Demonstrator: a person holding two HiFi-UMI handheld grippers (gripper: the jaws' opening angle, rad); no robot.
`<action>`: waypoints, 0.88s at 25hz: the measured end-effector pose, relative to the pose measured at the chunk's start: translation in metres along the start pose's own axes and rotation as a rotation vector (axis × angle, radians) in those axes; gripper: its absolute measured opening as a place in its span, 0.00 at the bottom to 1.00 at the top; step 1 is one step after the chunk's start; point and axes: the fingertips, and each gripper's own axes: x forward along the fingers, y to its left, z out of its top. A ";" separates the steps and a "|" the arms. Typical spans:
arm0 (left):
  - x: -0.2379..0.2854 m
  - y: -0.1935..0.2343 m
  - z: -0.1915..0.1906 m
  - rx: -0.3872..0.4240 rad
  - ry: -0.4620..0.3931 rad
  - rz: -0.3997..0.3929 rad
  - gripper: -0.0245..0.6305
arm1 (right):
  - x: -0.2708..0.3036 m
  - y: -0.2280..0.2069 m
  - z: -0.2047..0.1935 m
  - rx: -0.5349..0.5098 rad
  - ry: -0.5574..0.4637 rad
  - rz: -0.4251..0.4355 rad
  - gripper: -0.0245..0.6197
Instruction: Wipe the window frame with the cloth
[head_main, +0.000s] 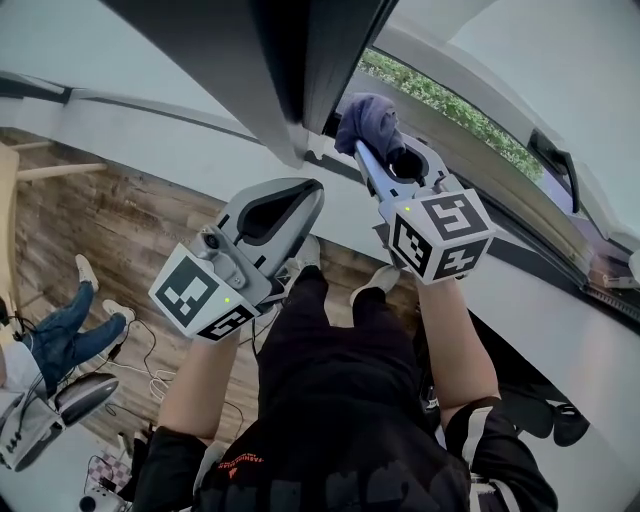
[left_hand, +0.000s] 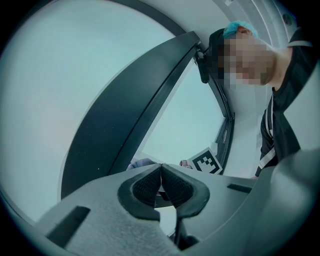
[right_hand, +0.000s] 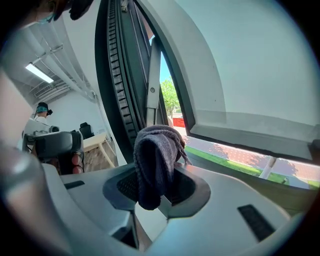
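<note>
Currently the right claw (right_hand: 159, 192) pinches the bunched grey cloth (head_main: 368, 118) up by the dark window frame (head_main: 318, 60), left claw (left_hand: 161, 186) pressed together and empty nearer, so best press the wad firmly on the frame and drag steadily along it.

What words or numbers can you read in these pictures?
Orange print on the person's black shirt: too small to read.
Black-and-white square markers on the grey left tool and right tool: patterns, not letters.
Nothing else, including the dark grey cloth, shows text.
</note>
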 end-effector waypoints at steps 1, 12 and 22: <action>0.002 -0.002 0.000 0.001 0.003 -0.004 0.07 | -0.002 -0.002 -0.001 0.004 -0.001 -0.003 0.21; 0.028 -0.031 -0.009 0.017 0.045 -0.049 0.07 | -0.036 -0.030 -0.012 0.055 -0.027 -0.041 0.21; 0.059 -0.062 -0.022 0.029 0.080 -0.103 0.07 | -0.071 -0.062 -0.028 0.101 -0.043 -0.082 0.21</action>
